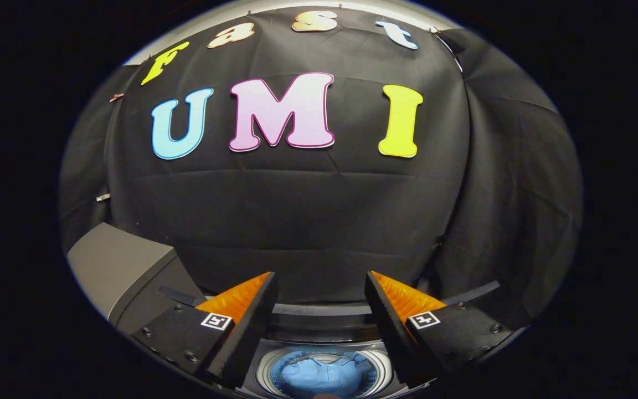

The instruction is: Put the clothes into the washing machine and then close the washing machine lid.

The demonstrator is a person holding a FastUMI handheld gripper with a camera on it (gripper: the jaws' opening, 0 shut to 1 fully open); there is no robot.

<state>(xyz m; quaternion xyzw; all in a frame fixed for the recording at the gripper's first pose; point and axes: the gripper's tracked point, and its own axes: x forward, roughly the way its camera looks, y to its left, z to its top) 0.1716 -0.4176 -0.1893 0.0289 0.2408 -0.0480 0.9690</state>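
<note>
Clothes [319, 377], a light blue bundle that looks like a shirt, are lying at the bottom of the washing machine drum [266, 372], directly below and between my jaws. I am holding the gripper [319, 288] above the top-loading washing machine [319, 324], with its jaws standing wide apart and gripping nothing; only the black booth wall is showing through the gap between them. So I am judging the first half of the job as done: the garment is sitting inside the tub and nothing is hanging from my fingers [252, 310]. I cannot tell whether any other clothes are waiting outside the machine. The opening is looking uncovered, so closing is what I am counting as left. A grey slab [114, 266] is rising up beyond my left finger, and I am taking it for the raised lid, though I cannot be certain. Next I am expecting to reach for that panel and swing it down over the drum.
</note>
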